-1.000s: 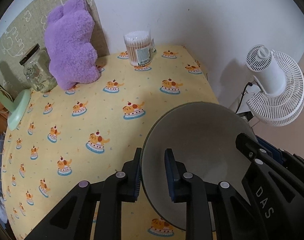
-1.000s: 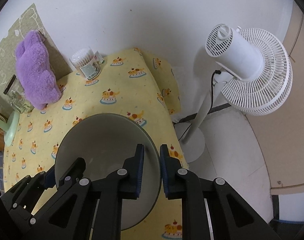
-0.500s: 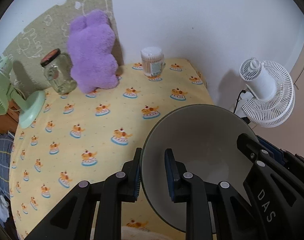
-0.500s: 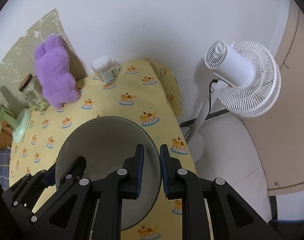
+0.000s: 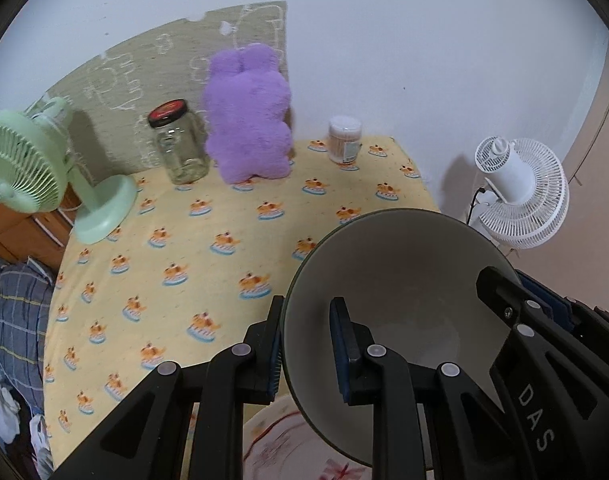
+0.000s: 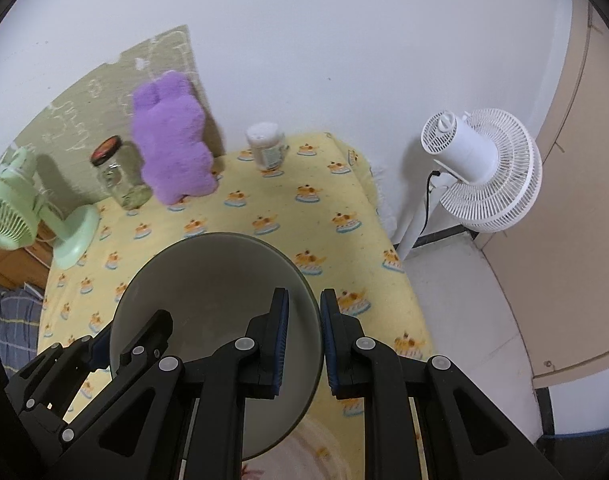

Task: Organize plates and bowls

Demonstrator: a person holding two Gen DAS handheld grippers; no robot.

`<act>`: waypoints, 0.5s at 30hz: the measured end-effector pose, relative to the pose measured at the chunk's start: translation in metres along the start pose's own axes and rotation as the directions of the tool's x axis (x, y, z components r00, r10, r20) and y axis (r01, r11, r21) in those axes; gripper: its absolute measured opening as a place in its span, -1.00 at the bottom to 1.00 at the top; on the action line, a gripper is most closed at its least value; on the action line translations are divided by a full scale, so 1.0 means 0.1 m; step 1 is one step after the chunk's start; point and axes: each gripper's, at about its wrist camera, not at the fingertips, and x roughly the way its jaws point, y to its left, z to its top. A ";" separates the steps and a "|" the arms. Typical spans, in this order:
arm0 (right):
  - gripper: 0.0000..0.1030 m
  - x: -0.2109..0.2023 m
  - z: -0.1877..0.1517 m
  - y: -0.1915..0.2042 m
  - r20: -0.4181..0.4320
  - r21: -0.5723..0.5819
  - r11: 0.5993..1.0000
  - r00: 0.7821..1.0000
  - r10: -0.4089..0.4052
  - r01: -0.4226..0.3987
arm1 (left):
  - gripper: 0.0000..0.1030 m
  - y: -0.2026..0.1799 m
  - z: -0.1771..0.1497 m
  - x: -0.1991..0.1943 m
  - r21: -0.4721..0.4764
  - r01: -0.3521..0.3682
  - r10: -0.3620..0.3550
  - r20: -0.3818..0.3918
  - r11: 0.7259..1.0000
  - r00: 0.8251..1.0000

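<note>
A grey bowl (image 5: 400,280) hangs in the air above the yellow tablecloth (image 5: 208,248), held by both grippers. My left gripper (image 5: 304,344) is shut on its left rim. My right gripper (image 6: 303,340) is shut on its right rim; the bowl also shows in the right wrist view (image 6: 212,284). A white plate with a red pattern (image 5: 288,448) lies under the bowl at the near edge and shows partly in the right wrist view (image 6: 304,452).
At the back of the table stand a green desk fan (image 5: 28,160), a glass jar (image 5: 180,144), a purple plush (image 5: 248,116) and a cotton swab tub (image 5: 344,140). A white floor fan (image 6: 480,168) stands to the right of the table.
Both grippers have risen and drawn back with the bowl, so more of the table shows. The white plate has come into view under the bowl.
</note>
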 end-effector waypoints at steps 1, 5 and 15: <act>-0.62 -0.07 -0.04 0.07 0.007 -0.008 1.000 1.000 -0.003 0.003 | -0.62 0.07 -0.05 -0.08 -0.006 -0.006 0.006 0.009 1.000 1.000; -0.62 -0.30 -0.20 0.34 0.023 -0.031 1.000 1.000 0.004 -0.004 | -0.62 0.30 -0.18 -0.28 -0.024 -0.011 0.011 0.035 1.000 0.999; -0.62 -0.73 -0.68 1.02 0.041 -0.084 0.996 0.998 0.040 -0.037 | -0.62 1.00 -0.61 -0.75 -0.057 -0.045 0.048 0.053 0.997 0.997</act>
